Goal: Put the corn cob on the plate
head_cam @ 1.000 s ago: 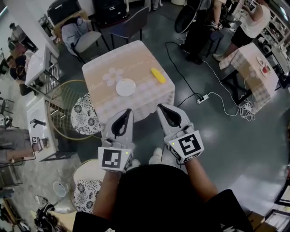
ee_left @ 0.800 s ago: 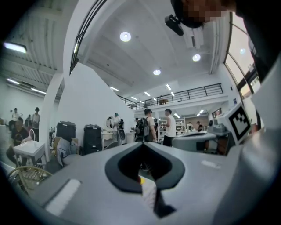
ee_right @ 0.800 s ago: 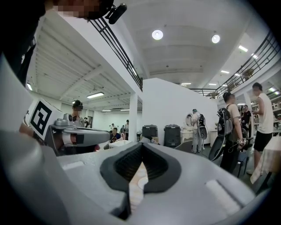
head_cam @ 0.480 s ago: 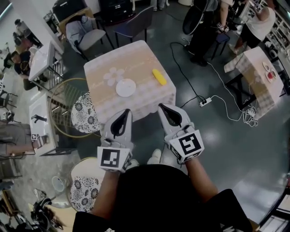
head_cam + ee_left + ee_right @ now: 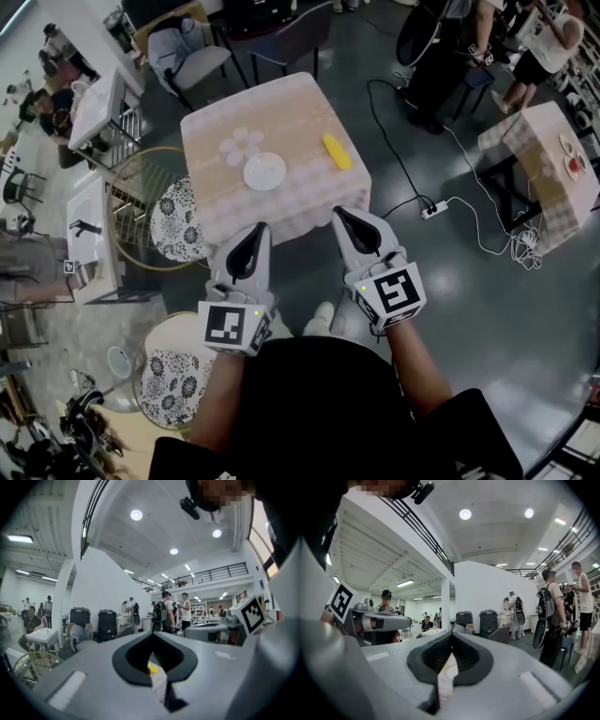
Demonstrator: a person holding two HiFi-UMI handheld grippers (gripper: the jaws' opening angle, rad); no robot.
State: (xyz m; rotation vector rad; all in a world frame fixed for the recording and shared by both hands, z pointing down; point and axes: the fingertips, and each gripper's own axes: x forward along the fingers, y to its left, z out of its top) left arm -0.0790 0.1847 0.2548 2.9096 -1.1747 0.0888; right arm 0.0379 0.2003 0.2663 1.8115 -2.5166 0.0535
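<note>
Our left claw [image 5: 257, 231] and right claw [image 5: 343, 216] are clenched empty, so reaching unopened we might nudge the corn cob [image 5: 337, 151] off the surface's [image 5: 221, 204] right edge.

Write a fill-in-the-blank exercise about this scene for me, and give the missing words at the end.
1. In the head view, the corn cob lies on the table, to the ____ of the plate.
2. The plate is white and has ____ on it.
3. The left gripper and the right gripper both have their jaws ____ and are empty.

Missing words: right; nothing; shut.
</note>
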